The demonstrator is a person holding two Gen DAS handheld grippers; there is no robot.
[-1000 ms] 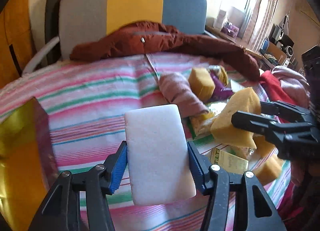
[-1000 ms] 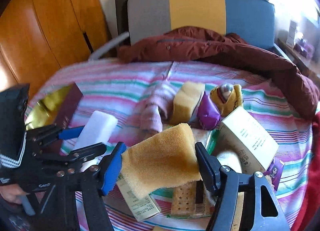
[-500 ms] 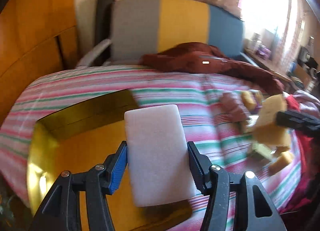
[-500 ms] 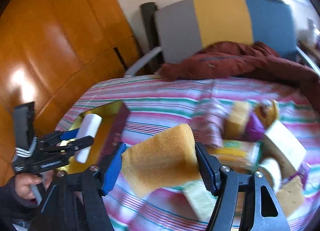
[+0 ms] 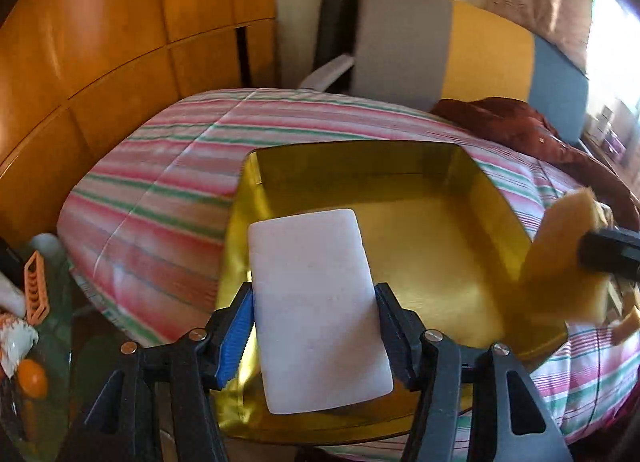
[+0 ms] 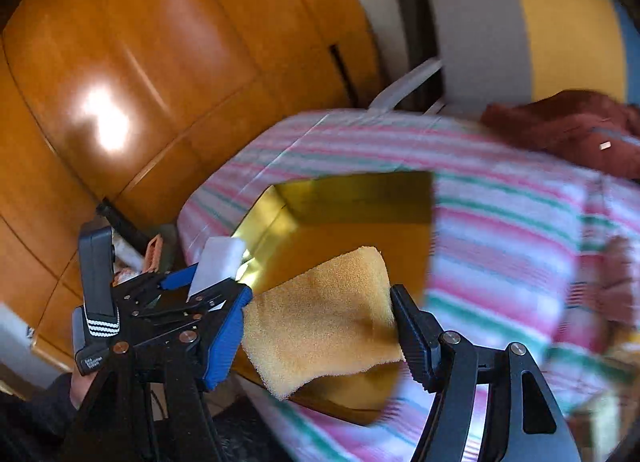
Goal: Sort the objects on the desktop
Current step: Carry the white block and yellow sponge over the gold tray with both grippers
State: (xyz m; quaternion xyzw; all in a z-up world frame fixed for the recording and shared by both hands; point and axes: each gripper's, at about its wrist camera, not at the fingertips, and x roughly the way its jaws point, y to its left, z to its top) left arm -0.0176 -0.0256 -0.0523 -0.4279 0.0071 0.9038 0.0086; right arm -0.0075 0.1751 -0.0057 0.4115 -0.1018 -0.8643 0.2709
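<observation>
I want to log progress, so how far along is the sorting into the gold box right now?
Nothing is sorted yet: the gold box shows only its bare floor. In hand: the left tongs hold the white foam block over the box's near edge, jaws opening; the right tongs grip the yellow sponge above it. Left: release both, then collect whatever remains on the striped cloth, out of view here.

Tray (image 5: pixel 400 262): glossy gold, mirror-like foil finish. White block (image 5: pixel 316 310): smooth, matt foam; yellow sponge (image 6: pixel 320 326): coarse, porous. Bedsheet (image 5: pixel 160 201): striped woven cloth; cabinet (image 6: pixel 120 61): glossy varnished wood.
</observation>
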